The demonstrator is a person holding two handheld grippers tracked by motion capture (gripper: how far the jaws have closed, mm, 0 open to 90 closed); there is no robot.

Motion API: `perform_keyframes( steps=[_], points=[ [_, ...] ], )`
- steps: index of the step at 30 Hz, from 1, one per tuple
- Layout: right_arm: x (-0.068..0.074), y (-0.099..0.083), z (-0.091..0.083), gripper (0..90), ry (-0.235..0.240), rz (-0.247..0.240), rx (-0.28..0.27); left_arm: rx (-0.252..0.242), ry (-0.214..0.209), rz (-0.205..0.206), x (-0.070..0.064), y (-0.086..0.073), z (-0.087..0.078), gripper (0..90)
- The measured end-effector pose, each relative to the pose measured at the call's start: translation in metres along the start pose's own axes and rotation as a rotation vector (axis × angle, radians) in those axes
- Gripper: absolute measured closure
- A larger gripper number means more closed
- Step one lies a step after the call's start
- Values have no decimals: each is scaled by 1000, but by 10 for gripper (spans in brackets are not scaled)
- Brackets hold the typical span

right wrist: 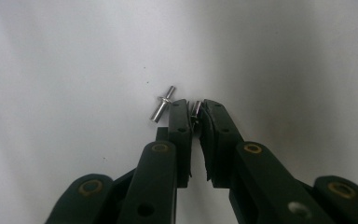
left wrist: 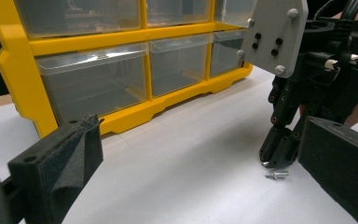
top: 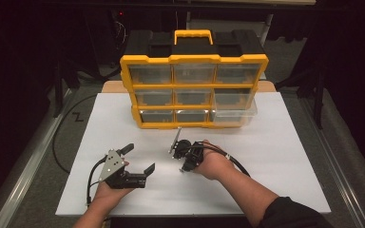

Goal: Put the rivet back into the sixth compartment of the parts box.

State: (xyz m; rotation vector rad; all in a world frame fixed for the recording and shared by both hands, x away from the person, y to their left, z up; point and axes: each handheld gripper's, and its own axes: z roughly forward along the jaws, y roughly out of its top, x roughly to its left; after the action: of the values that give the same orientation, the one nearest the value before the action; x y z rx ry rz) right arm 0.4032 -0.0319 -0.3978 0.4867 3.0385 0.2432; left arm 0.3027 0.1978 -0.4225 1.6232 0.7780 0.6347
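Note:
My right gripper points straight down at the white table top, its jaws closed on a small metal rivet at their tips. A second rivet lies loose on the table just left of those tips, and it is also visible in the left gripper view. In the high view the right gripper stands in front of the organizer. My left gripper hovers open to its left, nothing between its pads.
A yellow and black drawer organizer with clear drawers stands upright at the back of the table. Its lower right drawer is pulled out. Cables trail from both grippers toward the table's front edge.

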Motion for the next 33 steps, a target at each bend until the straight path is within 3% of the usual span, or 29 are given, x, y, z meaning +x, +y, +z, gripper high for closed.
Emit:
perform_keyframes(
  steps=[10, 33],
  points=[
    [-1, -8, -11, 849, -5, 2, -7, -1, -1, -1, -1, 0, 0, 7],
    [-9, -49, -32, 848, -40, 53, 22, -1, 3, -2, 0, 0, 1, 7]
  ],
)
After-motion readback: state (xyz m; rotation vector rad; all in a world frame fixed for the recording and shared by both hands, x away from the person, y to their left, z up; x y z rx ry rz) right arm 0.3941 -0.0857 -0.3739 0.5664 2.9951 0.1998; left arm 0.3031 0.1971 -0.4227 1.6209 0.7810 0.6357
